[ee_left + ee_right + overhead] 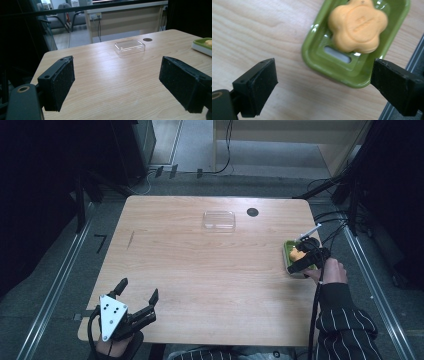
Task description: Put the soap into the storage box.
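An orange flower-shaped soap [357,25] lies in a green soap dish [329,63] at the table's right edge [290,254]. My right gripper [323,83] hovers over the dish's near end with its jaws wide apart and nothing between the pads; in the high view the right gripper [306,260] covers part of the dish. My left gripper [139,292] rests at the table's front left corner, open and empty, and in its own view my left gripper [117,82] faces a clear plastic lid [129,47].
The clear plastic lid [219,220] lies at the table's far middle, beside a dark round hole [252,212]. Cables trail off the table's right side [330,227]. A metal rail [372,285] runs along the floor at the right.
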